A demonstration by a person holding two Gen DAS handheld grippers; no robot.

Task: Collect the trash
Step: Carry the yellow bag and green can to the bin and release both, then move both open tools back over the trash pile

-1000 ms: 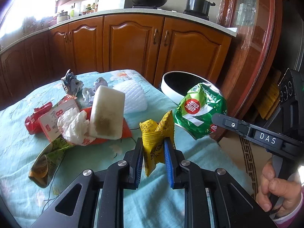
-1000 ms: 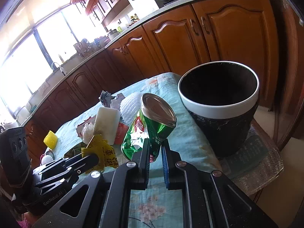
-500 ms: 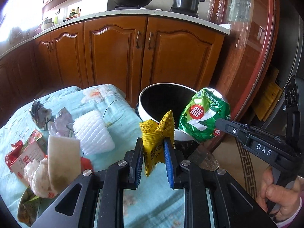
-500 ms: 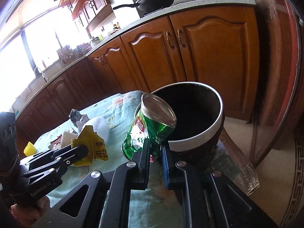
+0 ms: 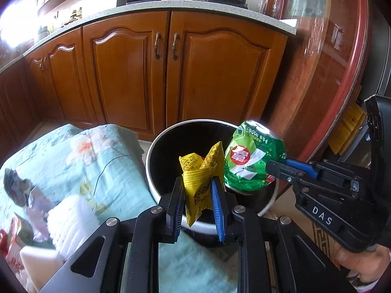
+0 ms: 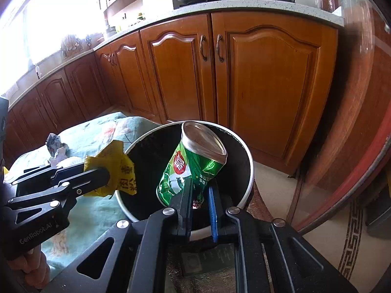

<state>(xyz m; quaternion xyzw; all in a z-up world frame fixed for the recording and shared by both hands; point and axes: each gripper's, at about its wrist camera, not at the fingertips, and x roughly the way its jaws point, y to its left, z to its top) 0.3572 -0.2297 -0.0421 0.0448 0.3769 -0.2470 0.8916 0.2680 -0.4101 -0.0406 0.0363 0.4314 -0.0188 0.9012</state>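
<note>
Both tongs have swung from the table to above the round black white-rimmed bin (image 5: 156,161) off its end. The left tongs (image 5: 196,202) pinch a crumpled yellow foil packet (image 5: 198,171); the right tongs (image 6: 199,200) clamp a crushed green can (image 6: 193,168). Neither is dropped yet, and wrappers (image 5: 36,202) remain on the table's floral cloth (image 5: 97,161).

"DAS" on the right gripper (image 5: 281,171) — "GenRobot.AI" on the left gripper (image 6: 107,175)

wood cabinets (image 5: 127,78) | speckled countertop (image 6: 244,5) | bright window (image 6: 48,24) | tiled floor (image 6: 276,190)
</note>
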